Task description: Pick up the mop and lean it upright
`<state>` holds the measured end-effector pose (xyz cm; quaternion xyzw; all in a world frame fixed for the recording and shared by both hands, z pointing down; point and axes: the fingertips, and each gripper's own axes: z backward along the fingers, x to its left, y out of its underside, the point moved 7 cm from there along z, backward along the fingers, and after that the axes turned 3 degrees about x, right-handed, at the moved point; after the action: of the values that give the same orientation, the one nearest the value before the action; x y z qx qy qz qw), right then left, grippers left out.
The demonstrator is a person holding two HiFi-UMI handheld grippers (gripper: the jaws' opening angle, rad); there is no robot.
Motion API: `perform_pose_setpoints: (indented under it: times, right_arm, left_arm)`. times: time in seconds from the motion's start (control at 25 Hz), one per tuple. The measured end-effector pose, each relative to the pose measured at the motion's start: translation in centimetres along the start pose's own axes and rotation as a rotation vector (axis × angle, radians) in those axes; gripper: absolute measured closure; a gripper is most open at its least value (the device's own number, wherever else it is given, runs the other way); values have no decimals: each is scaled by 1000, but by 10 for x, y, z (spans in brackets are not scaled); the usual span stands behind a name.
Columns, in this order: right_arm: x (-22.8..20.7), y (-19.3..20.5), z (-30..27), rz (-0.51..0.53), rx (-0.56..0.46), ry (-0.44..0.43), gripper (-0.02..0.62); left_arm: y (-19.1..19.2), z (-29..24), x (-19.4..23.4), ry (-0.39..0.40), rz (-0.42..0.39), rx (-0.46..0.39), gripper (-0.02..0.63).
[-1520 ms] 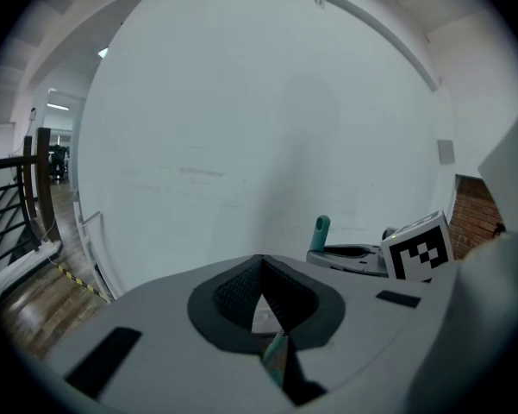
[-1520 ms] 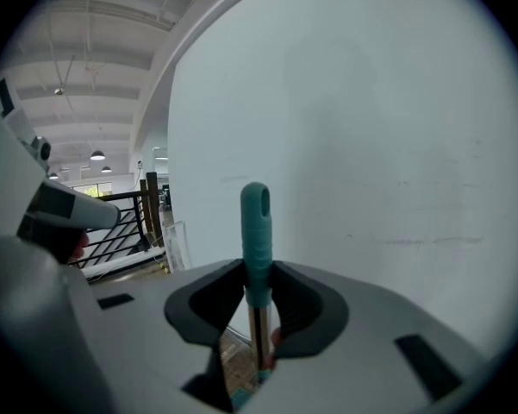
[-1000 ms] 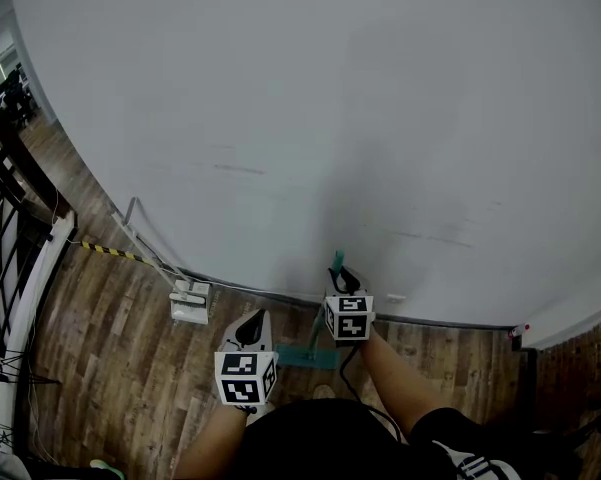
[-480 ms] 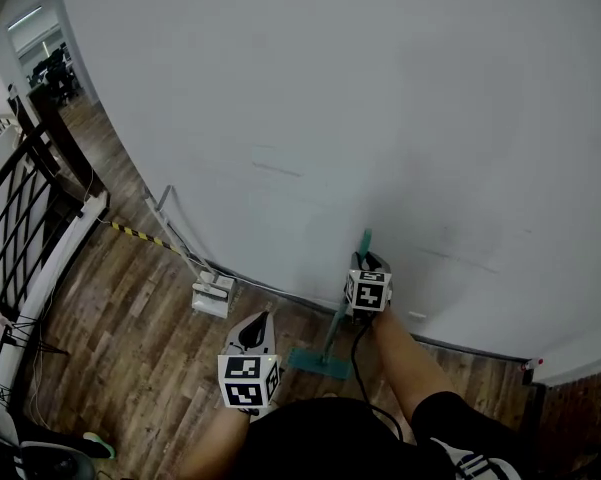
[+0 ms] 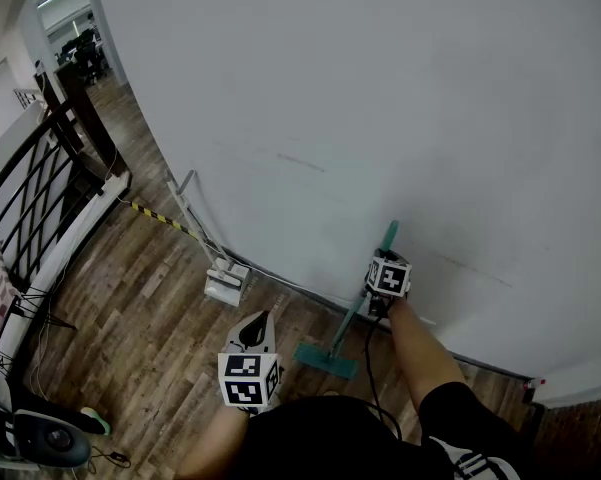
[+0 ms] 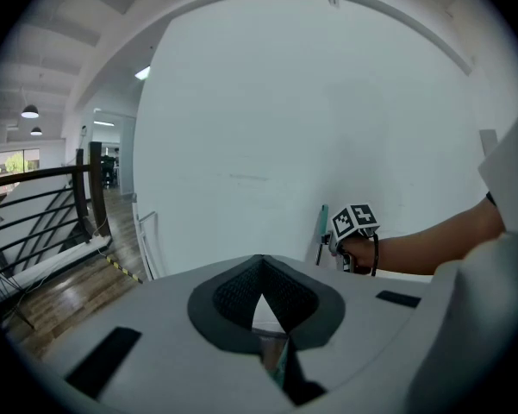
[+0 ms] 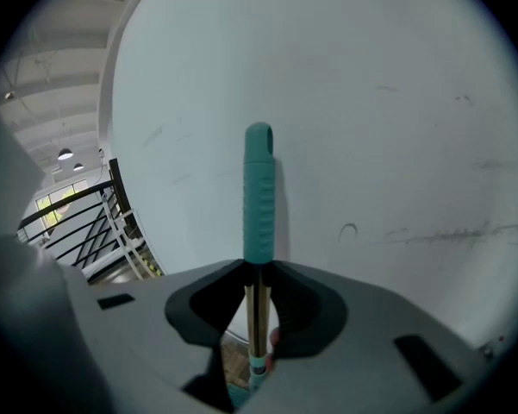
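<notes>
Right gripper (image 7: 259, 272) is clamped narrow on the slim metal pole of the teal flat-head mop (image 5: 347, 321). The ribbed teal grip (image 7: 259, 197) stands straight up above its jaws, close to the white wall (image 5: 380, 118) ahead. The mop head (image 5: 326, 360) rests on the wooden plank floor (image 5: 150, 318) below and behind that gripper. Left gripper (image 6: 260, 264) is to its left, well apart, with jaw tips together and nothing held.

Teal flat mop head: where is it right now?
In the head view, the teal flat mop head sits on the wooden floor, right of centre, by the white wall, below the right gripper clamped on its shaft.
</notes>
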<state>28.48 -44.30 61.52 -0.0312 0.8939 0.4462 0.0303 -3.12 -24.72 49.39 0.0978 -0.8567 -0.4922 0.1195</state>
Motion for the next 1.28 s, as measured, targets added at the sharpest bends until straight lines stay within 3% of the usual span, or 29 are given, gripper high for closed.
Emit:
perform_pose_setpoints:
  times: [0.2, 0.28, 0.44, 0.48, 0.52, 0.56, 0.6, 0.76, 0.88, 1.0, 1.12, 1.28]
  right_arm:
    - [-15, 11, -12, -44, 40, -41, 480]
    - [-15, 22, -10, -36, 25, -53, 338]
    - [-5, 40, 14, -39, -37, -40, 319]
    - [-1, 43, 23, -33, -52, -38, 327]
    - [4, 44, 34, -25, -69, -35, 381]
    - [8, 43, 46, -19, -89, -33, 512]
    - [14, 42, 59, -17, -109, -41, 570]
    - [43, 14, 115, 44, -243, -127, 581]
    - [63, -29, 165, 98, -408, -148, 583]
    - [76, -53, 204, 119, -506, -156, 583]
    - [90, -52, 229, 128, -523, -163, 583]
    - [109, -21, 236, 111, -460, -158, 583]
  left_arm:
    - [1, 6, -3, -4, -11, -3, 615]
    - [2, 7, -2, -1, -12, 4, 615]
    - [7, 7, 3, 7, -7, 23, 615]
    - [9, 5, 4, 9, -6, 27, 615]
    - [9, 4, 5, 14, -5, 31, 615]
    - [10, 2, 4, 20, -6, 33, 615]
    - [9, 0, 3, 29, -8, 34, 615]
    - [6, -8, -1, 76, -25, 33, 615]
    - [-1, -12, 0, 100, -31, 15, 615]
    - [-8, -15, -1, 123, -32, -10, 615]
    - [-16, -14, -1, 145, -35, -37, 615]
    - [-18, -16, 0, 169, -39, -47, 615]
